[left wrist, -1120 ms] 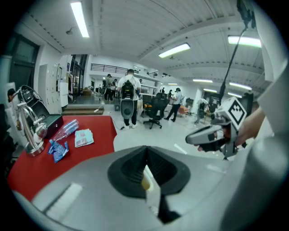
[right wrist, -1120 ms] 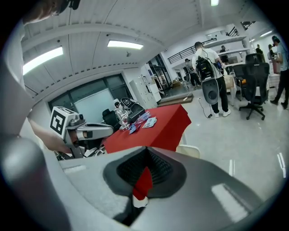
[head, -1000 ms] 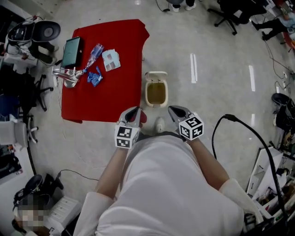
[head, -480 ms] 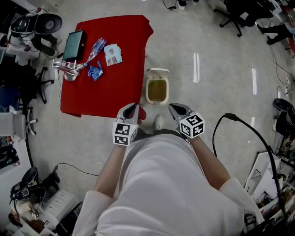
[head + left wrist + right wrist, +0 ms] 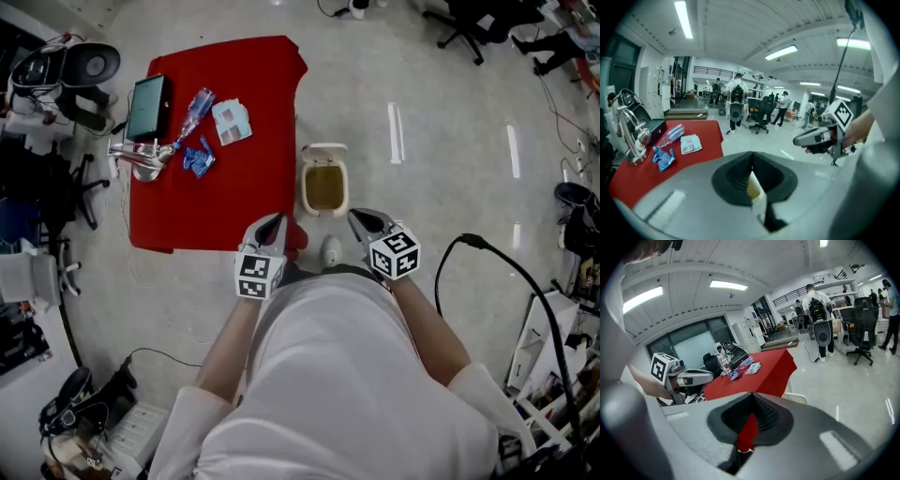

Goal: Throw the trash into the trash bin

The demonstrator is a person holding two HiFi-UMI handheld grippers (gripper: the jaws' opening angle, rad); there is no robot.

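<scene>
Carrying nothing yet. Holding the left gripper (image 5: 272, 226) and the right gripper (image 5: 362, 220) low, close in front of the body, each with its jaws pressed together on empty air (only a sliver of background showing through the slit in either gripper view). Leaving all the trash on the red table (image 5: 246, 192), toward its far left part: a clear plastic bottle (image 5: 192, 111), blue wrappers (image 5: 197, 161) just beside it, a pale paper packet (image 5: 231, 122) to the right. Standing well apart from these, with the bin (image 5: 324, 152) open-lidded on the floor just beside the table's right edge.

Likely to go wrong:
- Arriving at the bottle with jaws unopened and knocking it into the metal stand (image 5: 141, 155) next to it.
- Pinching a slick, crushed middle and dropping it short of the bin.
- Snagging the cloth while going for the flat wrappers.

As for the bottle: lying flat, long axis diagonal in the head view, upper right down to lower left, narrow end apparently toward the stand. Probably best gripped across that axis.
</scene>
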